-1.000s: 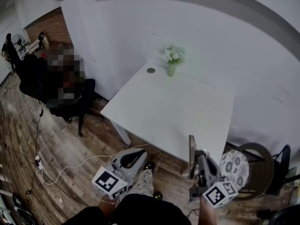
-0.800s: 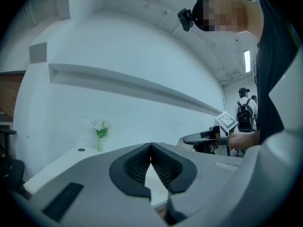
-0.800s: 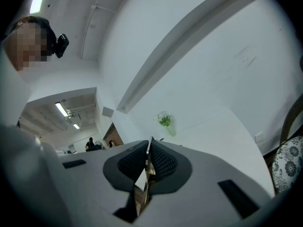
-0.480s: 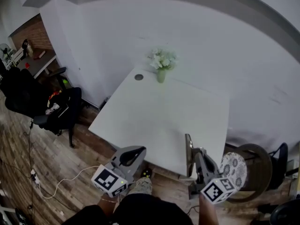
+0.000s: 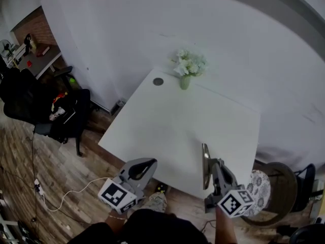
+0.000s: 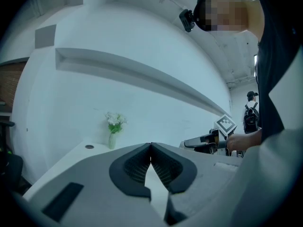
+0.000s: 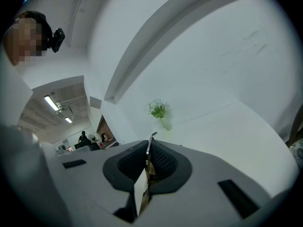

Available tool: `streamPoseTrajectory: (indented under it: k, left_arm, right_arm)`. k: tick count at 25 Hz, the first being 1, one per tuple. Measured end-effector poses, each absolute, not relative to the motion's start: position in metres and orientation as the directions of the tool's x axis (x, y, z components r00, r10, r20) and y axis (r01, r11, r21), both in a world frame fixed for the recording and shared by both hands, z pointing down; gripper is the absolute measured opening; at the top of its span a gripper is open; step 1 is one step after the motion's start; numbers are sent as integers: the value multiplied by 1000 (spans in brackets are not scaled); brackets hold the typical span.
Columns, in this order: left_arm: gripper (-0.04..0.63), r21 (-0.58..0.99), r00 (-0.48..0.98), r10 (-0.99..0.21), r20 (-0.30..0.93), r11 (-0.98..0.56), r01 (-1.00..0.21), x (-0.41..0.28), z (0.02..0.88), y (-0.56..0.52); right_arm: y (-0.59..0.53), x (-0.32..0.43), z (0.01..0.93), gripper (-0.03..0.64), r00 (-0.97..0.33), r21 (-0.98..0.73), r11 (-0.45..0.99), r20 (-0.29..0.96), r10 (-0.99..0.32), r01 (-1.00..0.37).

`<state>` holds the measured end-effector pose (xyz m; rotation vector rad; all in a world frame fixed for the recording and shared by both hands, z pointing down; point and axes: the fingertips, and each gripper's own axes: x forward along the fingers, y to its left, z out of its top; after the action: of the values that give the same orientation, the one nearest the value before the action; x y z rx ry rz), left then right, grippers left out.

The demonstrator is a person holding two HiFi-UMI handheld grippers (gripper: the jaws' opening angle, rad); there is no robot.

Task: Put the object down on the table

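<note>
My right gripper (image 5: 213, 168) is shut on a thin flat plate (image 5: 205, 159) that it holds upright and edge-on over the near right edge of the white table (image 5: 172, 121). In the right gripper view the plate (image 7: 151, 137) sticks up from between the dark pads, just past the gripper (image 7: 147, 151). My left gripper (image 5: 146, 163) hangs at the table's near edge, to the left. Its jaws meet at the tips, and this gripper (image 6: 151, 146) holds nothing.
A small vase of white flowers (image 5: 187, 69) and a dark round disc (image 5: 158, 81) stand at the table's far side by the white wall. A round chair with a patterned cushion (image 5: 260, 187) is at the right. At the left are a black office chair (image 5: 63, 117) and a white cable (image 5: 66, 191) on the wood floor.
The head view has swung a little, so the table sits differently in the picture. Both grippers stay near the table's near edge, and the right one keeps its grip on the plate.
</note>
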<state>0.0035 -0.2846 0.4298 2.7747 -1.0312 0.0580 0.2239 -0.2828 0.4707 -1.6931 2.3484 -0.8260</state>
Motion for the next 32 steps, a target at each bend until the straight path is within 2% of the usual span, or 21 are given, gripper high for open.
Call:
streamPoseTrajectory:
  k: [16,32]
  left_arm:
    - [0,164,750,-651,120,-732,-662,-37,453,-349]
    - [0,174,769,-624,135,-749,-639,-43,463,-395]
  right_arm:
    - [-353,196,543,14,-334,-510,125,341,-879,-851]
    - [-384,196,596,14,-294,-526,25,435,-851,-850]
